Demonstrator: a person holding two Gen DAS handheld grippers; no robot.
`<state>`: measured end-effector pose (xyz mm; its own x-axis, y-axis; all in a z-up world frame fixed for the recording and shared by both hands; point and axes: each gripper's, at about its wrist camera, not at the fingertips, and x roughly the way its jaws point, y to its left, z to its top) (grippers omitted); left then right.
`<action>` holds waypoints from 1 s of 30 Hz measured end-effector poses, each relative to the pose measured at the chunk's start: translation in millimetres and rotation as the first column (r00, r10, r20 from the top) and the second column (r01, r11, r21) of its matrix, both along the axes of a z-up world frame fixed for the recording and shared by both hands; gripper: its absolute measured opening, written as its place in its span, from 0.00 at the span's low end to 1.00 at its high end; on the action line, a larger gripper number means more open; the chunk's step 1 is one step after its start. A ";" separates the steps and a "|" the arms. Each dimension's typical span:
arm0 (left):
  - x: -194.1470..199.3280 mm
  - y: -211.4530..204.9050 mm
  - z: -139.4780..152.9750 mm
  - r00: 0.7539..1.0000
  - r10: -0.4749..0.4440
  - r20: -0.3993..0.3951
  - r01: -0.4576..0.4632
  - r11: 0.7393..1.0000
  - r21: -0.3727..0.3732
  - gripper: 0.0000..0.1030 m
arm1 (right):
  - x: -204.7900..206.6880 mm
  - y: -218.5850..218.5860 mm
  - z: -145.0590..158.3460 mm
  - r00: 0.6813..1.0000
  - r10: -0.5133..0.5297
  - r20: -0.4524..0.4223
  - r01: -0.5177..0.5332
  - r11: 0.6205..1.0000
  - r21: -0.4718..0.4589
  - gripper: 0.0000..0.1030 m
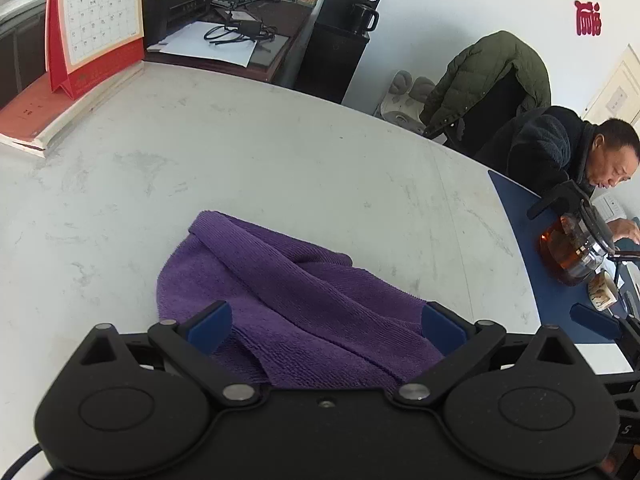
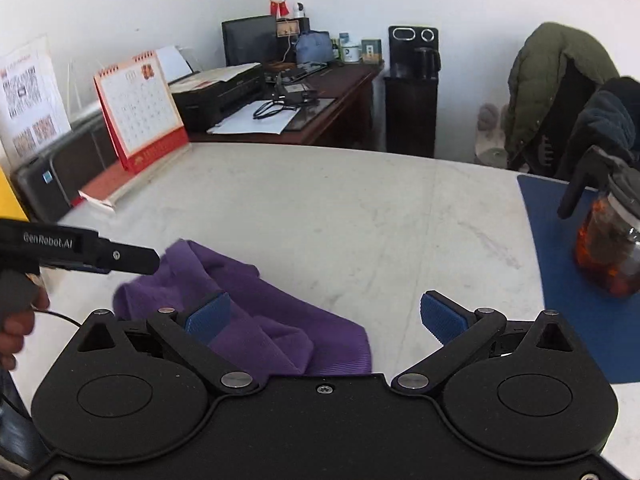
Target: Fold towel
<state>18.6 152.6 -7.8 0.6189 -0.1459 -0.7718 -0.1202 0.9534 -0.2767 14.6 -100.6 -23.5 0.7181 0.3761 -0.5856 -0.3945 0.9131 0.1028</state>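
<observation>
Towel [image 1: 280, 296]: one, purple, crumpled on table [image 1: 320, 160]; left gripper [image 1: 326, 322] and right gripper [image 2: 326, 318] both spread.

towel's [image 1: 288, 304] near edge is hidden behind the left gripper's [image 1: 327, 325] body.

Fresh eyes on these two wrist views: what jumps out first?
The crumpled purple towel on the pale table, right in front of both open grippers: left gripper, right gripper. Next, the red desk calendar at the table's far left edge, and the glass teapot of amber tea on the blue mat at right.
</observation>
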 end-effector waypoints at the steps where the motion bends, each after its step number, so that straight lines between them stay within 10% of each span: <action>1: 6.2 -4.4 -3.9 1.000 0.002 -0.023 -0.002 1.000 0.014 0.98 | 0.3 4.2 -5.6 1.000 -0.004 -0.001 0.004 0.999 -0.032 1.00; 19: 75.7 -19.3 -61.9 0.955 0.100 -0.279 -0.058 0.986 0.155 0.71 | 14.7 15.3 -34.6 0.987 0.160 -0.011 -0.160 0.987 -0.024 1.00; 30: 66.1 -15.2 -54.9 0.964 0.034 -0.264 -0.013 0.997 0.080 0.25 | 33.2 11.2 -44.1 0.975 0.220 -0.023 -0.220 0.975 -0.011 1.00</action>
<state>84.7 137.4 -62.7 0.3937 -0.0676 -0.9167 -0.2020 0.9665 -0.1581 47.8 -89.4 -67.6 0.6056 0.5155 -0.6062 -0.5838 0.8055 0.1018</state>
